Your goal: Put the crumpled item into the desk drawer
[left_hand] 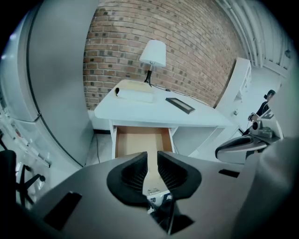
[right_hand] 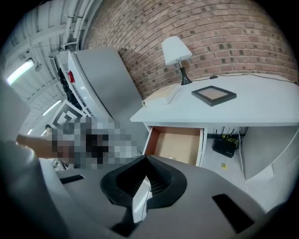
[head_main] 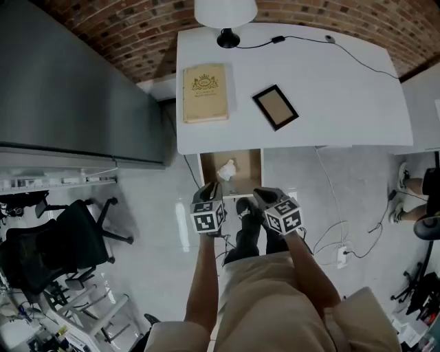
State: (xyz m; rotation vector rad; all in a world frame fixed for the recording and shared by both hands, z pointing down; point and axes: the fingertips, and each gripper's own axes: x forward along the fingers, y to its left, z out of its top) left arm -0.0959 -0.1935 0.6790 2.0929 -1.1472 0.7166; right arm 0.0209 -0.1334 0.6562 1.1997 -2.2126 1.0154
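A crumpled white paper ball [head_main: 227, 168] lies inside the open wooden drawer [head_main: 253, 165] under the white desk [head_main: 330, 89]. Both grippers hover over the floor just in front of the drawer. In the head view my left gripper [head_main: 210, 187] is near the drawer's front left corner and my right gripper [head_main: 265, 194] is off its front right. In the left gripper view the drawer [left_hand: 135, 140] lies straight ahead, and the left gripper [left_hand: 152, 154] stands open by a narrow gap, holding nothing. The right gripper [right_hand: 146, 157] is shut and empty. From both gripper views the paper is hidden.
On the desk are a lamp [head_main: 225, 14], a tan book [head_main: 205, 93] and a dark picture frame [head_main: 275, 106]. A tall grey cabinet [head_main: 69, 89] stands left of the desk. An office chair [head_main: 62, 240] is at lower left. Cables and a power strip [head_main: 342, 256] lie at right.
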